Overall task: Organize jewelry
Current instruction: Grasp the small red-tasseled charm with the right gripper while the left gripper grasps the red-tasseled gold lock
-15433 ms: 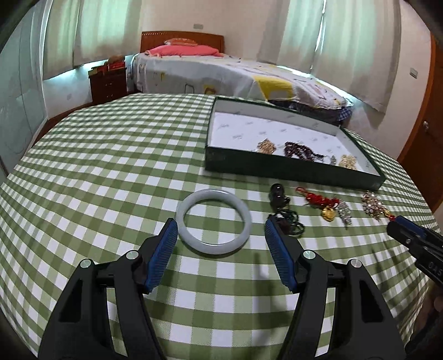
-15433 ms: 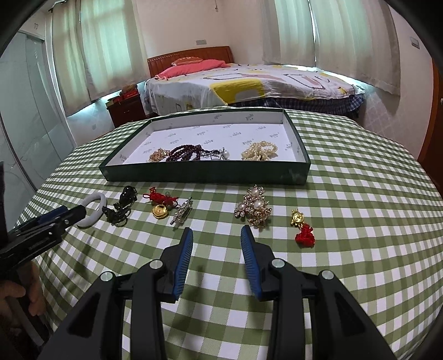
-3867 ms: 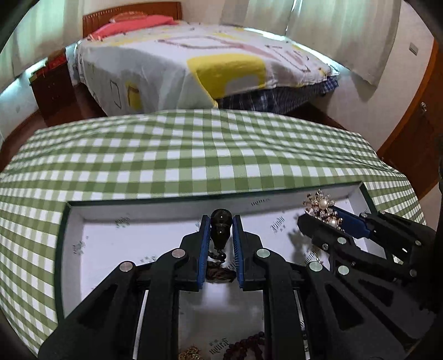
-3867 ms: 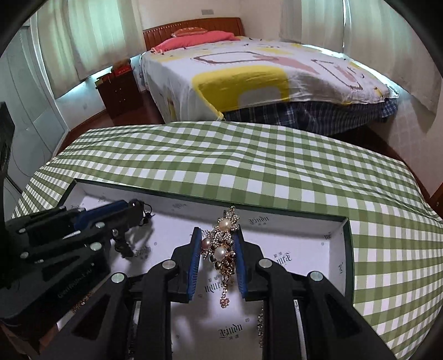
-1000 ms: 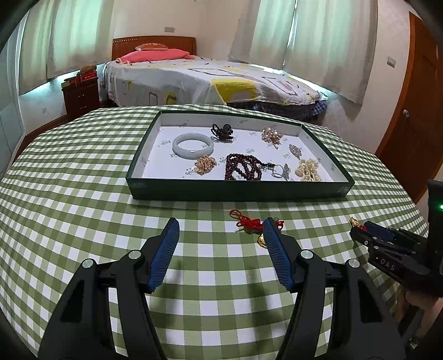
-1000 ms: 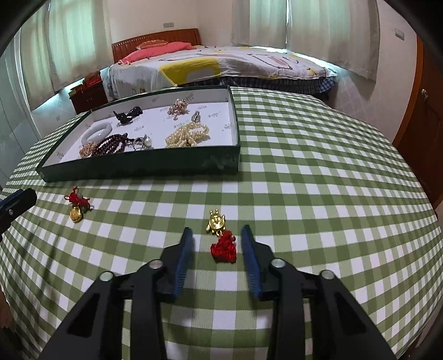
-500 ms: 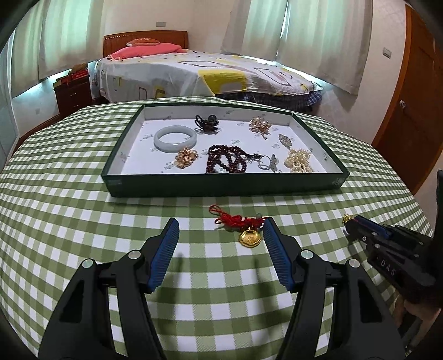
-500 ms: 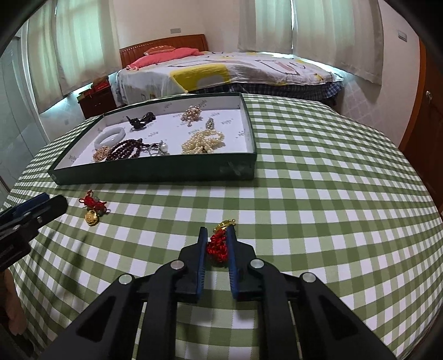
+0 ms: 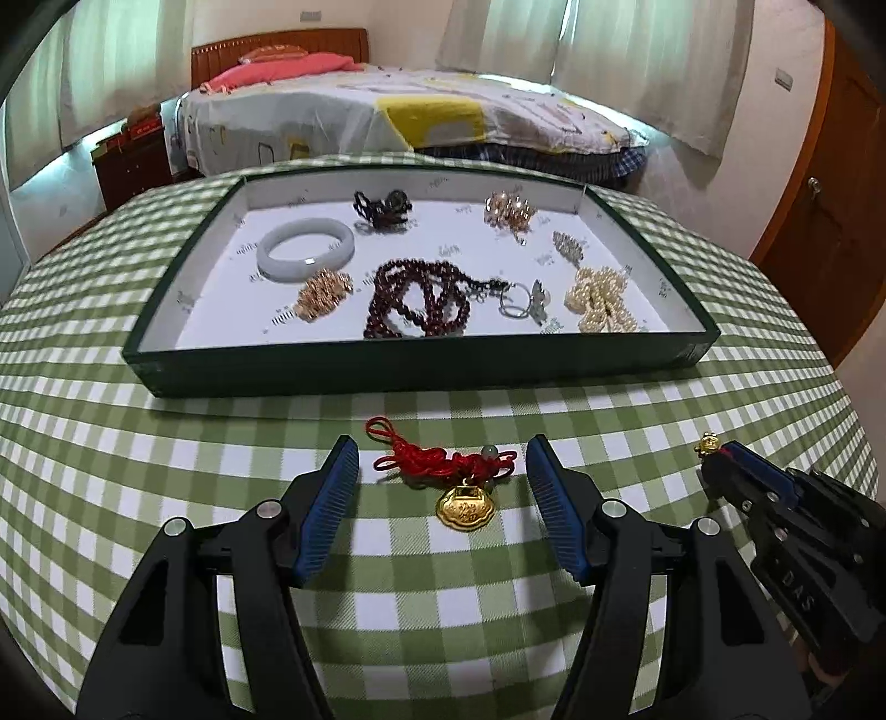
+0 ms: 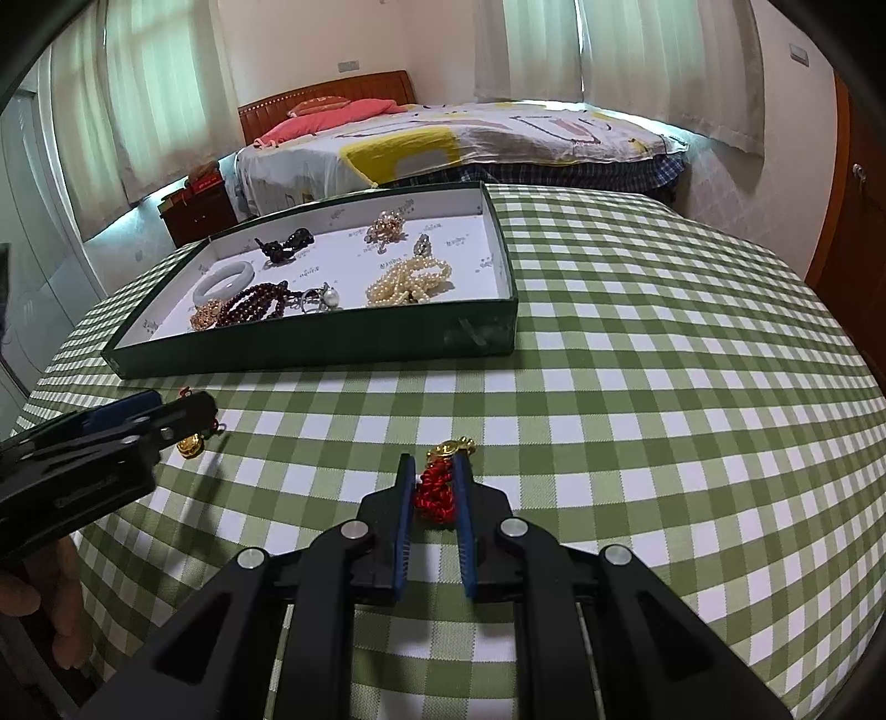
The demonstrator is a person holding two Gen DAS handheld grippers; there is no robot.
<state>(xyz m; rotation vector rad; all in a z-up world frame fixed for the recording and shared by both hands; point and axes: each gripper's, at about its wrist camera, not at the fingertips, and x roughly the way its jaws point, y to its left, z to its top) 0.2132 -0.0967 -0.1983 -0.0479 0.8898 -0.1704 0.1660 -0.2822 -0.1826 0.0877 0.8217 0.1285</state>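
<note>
Right gripper (image 10: 436,495): pinching a red tassel charm (image 10: 437,490) above the checked tablecloth (image 10: 637,387). Left gripper (image 9: 437,482): spread wide around a red-corded gold pendant (image 9: 462,482) lying on the cloth, just before the green tray (image 9: 421,365) of jewelry.

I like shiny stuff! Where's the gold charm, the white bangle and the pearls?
gold charm (image 9: 464,508), left wrist view, flat gold face.
white bangle (image 9: 305,256), left wrist view, front rim.
pearls (image 10: 408,282), right wrist view, middle of pile.

Soft daylight enters through pale sheer curtains (image 10: 609,50), evenly lighting the green-and-white checked tablecloth (image 9: 443,626); shadows are faint. Fisheye curvature bends edges, corners vignette black; focus stays sharp.
</note>
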